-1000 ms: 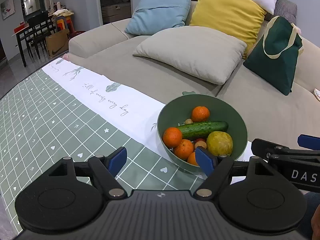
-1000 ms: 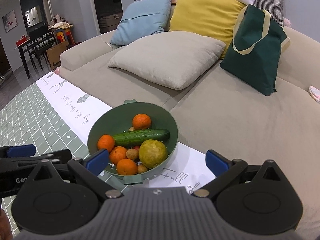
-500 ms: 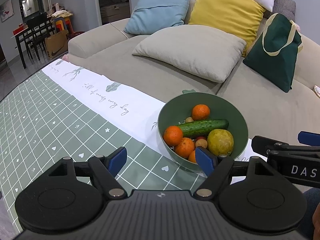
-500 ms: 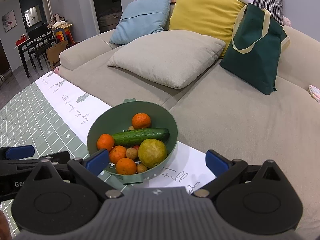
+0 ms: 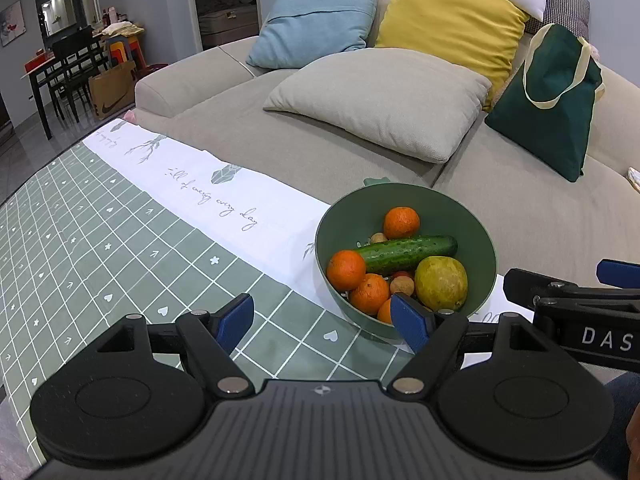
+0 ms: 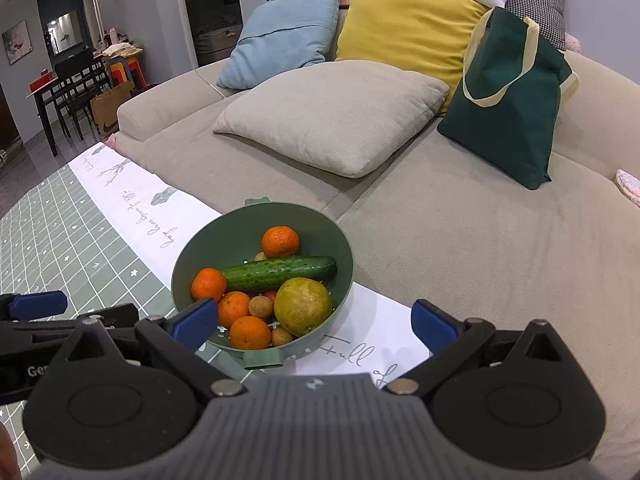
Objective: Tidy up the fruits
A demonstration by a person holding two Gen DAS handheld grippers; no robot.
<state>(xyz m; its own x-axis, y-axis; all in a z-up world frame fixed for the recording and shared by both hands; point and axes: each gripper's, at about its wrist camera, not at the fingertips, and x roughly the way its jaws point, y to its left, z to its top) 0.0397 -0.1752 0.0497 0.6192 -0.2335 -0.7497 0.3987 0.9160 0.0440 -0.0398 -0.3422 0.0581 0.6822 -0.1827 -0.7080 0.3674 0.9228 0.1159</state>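
I hold both the left gripper and right gripper spread wide and empty, just short of the bowl. Inside it, the oranges look firm and light; grip across the middle. The cucumber looks stiff and slick.

Home living room, beige sofa carrying cushions and tote bag, dining table with chairs standing beyond.

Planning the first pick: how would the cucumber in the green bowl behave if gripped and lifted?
The cucumber looks stiff, so it should lift whole. Its bumpy, glossy skin may slip. It lies across the oranges, which could roll once it is lifted.
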